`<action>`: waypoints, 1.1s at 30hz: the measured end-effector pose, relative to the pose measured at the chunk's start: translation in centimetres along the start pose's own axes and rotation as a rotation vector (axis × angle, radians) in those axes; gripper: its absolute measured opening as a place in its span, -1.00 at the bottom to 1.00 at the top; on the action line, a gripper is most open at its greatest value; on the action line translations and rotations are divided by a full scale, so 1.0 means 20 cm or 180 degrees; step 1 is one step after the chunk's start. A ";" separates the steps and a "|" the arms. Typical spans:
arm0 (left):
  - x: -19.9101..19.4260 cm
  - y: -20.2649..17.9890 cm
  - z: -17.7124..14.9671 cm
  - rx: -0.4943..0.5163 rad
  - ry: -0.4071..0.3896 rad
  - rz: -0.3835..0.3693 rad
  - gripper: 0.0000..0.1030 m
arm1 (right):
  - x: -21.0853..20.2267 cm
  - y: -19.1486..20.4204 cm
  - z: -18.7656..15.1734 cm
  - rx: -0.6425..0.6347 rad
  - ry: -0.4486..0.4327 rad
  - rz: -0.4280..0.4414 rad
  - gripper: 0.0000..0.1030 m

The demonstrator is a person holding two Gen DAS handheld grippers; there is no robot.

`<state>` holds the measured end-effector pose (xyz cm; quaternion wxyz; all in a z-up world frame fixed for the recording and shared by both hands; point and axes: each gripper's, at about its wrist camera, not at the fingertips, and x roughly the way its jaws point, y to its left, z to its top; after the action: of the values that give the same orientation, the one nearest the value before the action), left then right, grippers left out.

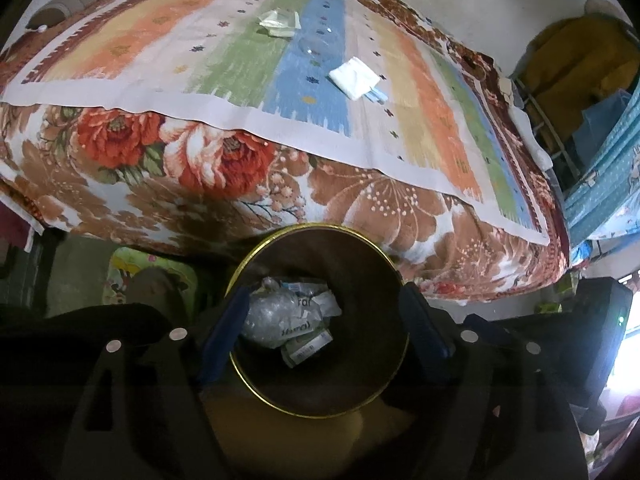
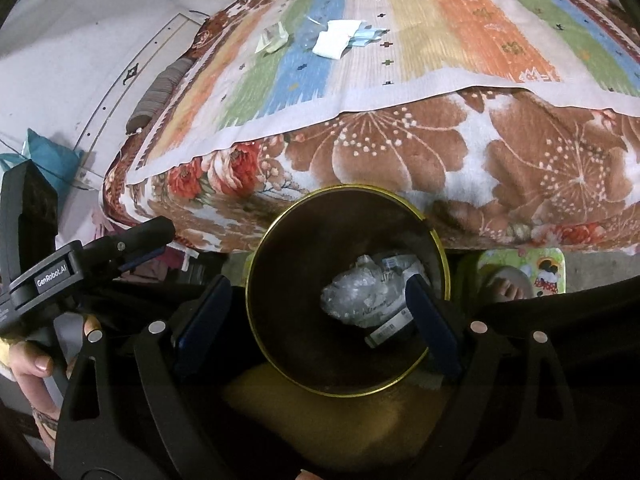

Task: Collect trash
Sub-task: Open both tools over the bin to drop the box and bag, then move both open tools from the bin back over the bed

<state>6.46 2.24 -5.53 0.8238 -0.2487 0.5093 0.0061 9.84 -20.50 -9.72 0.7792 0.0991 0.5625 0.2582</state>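
A dark round bin with a gold rim (image 1: 256, 256) (image 2: 438, 240) stands on the floor against the bed. It holds crumpled plastic and wrappers (image 1: 288, 316) (image 2: 360, 296). My left gripper (image 1: 320, 336) is open and empty above the bin's mouth. My right gripper (image 2: 316, 320) is open and empty above the bin too. On the bed's striped mat lie a white folded tissue (image 1: 354, 77) (image 2: 332, 42), a pale green wrapper (image 1: 280, 22) (image 2: 274, 38), a clear plastic piece (image 1: 316, 46) and a blue-white packet (image 1: 378, 95) (image 2: 366, 38).
The bed has a floral blanket (image 1: 360, 208) (image 2: 520, 168) hanging over its near edge. The left gripper's body (image 2: 80, 264) shows at the left of the right wrist view. A patterned floor mat (image 2: 540, 272) with a bare foot (image 2: 508, 288) lies beside the bin.
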 end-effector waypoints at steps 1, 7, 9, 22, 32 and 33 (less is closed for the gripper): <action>0.00 0.00 0.00 -0.0002 -0.0011 0.0015 0.55 | 0.00 0.00 0.00 -0.0005 -0.0006 0.0001 0.68; -0.05 0.04 0.02 -0.0196 -0.0156 -0.0110 0.65 | -0.02 0.02 0.03 -0.0060 -0.0039 0.0059 0.78; -0.07 0.06 0.03 -0.0263 -0.0223 -0.0150 0.76 | -0.02 0.02 0.04 -0.0030 -0.0028 0.0102 0.81; -0.06 0.01 0.25 -0.0126 -0.0326 0.0254 0.89 | -0.02 0.06 0.29 -0.0210 -0.0100 -0.0198 0.83; -0.04 -0.05 0.50 0.0164 -0.0304 0.0224 0.89 | 0.03 0.07 0.53 -0.0218 -0.0113 -0.0170 0.83; -0.03 -0.06 0.52 0.0192 -0.0295 0.0200 0.89 | 0.03 0.08 0.55 -0.0228 -0.0130 -0.0192 0.83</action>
<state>15.10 5.76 -0.78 0.8530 -0.2071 0.4782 0.0281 19.81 -17.40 -5.61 0.8009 0.0593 0.5397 0.2524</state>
